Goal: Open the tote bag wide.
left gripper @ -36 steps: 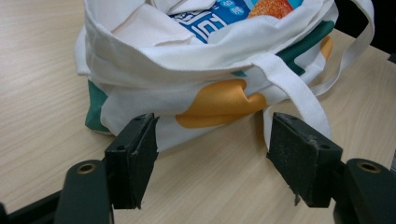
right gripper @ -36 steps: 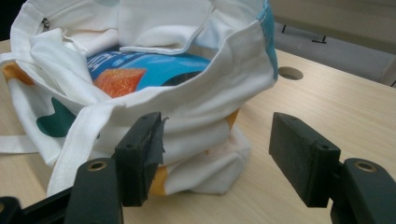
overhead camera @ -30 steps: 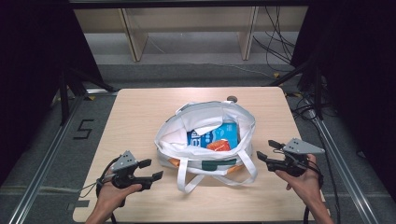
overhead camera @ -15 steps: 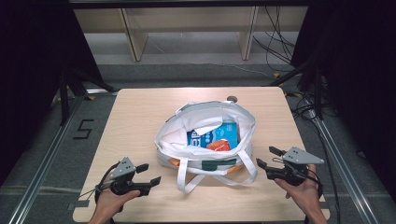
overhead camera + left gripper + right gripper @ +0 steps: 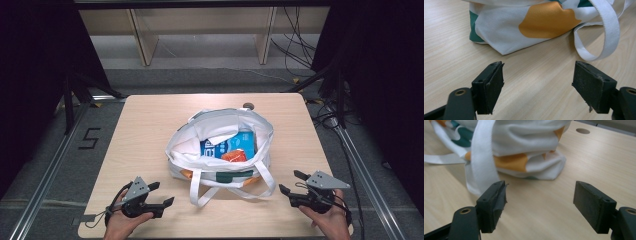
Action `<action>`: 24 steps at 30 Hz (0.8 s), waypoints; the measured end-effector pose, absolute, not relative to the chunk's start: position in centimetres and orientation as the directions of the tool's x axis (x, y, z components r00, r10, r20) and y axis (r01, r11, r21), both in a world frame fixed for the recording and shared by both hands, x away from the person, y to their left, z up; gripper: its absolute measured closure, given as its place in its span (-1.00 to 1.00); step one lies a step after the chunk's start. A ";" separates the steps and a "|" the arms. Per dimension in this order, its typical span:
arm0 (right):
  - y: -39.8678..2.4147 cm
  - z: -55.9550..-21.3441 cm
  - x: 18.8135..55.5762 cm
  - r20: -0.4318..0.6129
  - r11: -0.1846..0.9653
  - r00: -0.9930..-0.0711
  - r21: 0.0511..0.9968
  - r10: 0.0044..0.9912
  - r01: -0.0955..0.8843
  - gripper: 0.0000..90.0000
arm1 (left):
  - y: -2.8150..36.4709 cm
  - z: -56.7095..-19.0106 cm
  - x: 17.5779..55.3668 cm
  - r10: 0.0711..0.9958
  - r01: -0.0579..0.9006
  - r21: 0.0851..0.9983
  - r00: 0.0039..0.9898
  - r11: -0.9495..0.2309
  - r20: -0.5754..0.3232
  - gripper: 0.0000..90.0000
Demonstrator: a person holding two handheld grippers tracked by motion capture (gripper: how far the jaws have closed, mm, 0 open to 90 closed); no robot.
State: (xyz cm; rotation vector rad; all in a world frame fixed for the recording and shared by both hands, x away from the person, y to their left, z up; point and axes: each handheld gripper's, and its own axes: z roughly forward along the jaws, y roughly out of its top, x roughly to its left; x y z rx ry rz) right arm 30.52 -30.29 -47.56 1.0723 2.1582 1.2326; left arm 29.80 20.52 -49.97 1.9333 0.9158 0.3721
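- Both grippers have sunk toward the table's [image 5: 150,120] near edge since a second ago; jaws have just been opening, nothing between them.
- Left gripper [image 5: 161,194] left of bag [image 5: 220,150], right gripper [image 5: 293,182] right of it; both spread, apart from it.
- Bag mid-table, mouth open, boxes [image 5: 227,147] inside, handles [image 5: 200,187] slack in front.
- Looks like the approach step; next: each side pinches a handle.

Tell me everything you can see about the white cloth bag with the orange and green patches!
The white cloth bag slumps open-mouthed in the middle of the wooden table. It looks like soft fabric, with orange and green patches outside. Two white strap handles flop toward the near edge. A blue carton and an orange packet lie inside. Neither gripper touches it.
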 end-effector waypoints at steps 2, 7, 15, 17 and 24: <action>-30.3 -47.8 30.0 -0.006 0.320 -0.617 0.859 0.787 0.399 -0.40 | 20.5 -49.9 29.5 0.731 0.436 0.853 0.675 -0.285 -0.101 -0.47; -30.1 -48.6 29.2 -0.037 0.390 -0.667 0.834 0.744 0.390 -0.41 | 20.9 -49.9 28.9 0.741 0.438 0.844 0.668 -0.309 -0.076 -0.47; -30.1 -49.0 28.9 -0.050 0.416 -0.666 0.815 0.744 0.403 -0.44 | 21.0 -50.0 29.1 0.744 0.436 0.846 0.664 -0.306 -0.073 -0.47; -30.1 -49.0 29.0 -0.060 0.420 -0.663 0.815 0.746 0.399 -0.45 | 21.0 -50.0 29.2 0.742 0.435 0.846 0.667 -0.308 -0.073 -0.47; -30.1 -49.1 29.0 -0.068 0.431 -0.666 0.810 0.743 0.398 -0.45 | 20.9 -50.1 29.2 0.745 0.442 0.846 0.662 -0.297 -0.085 -0.47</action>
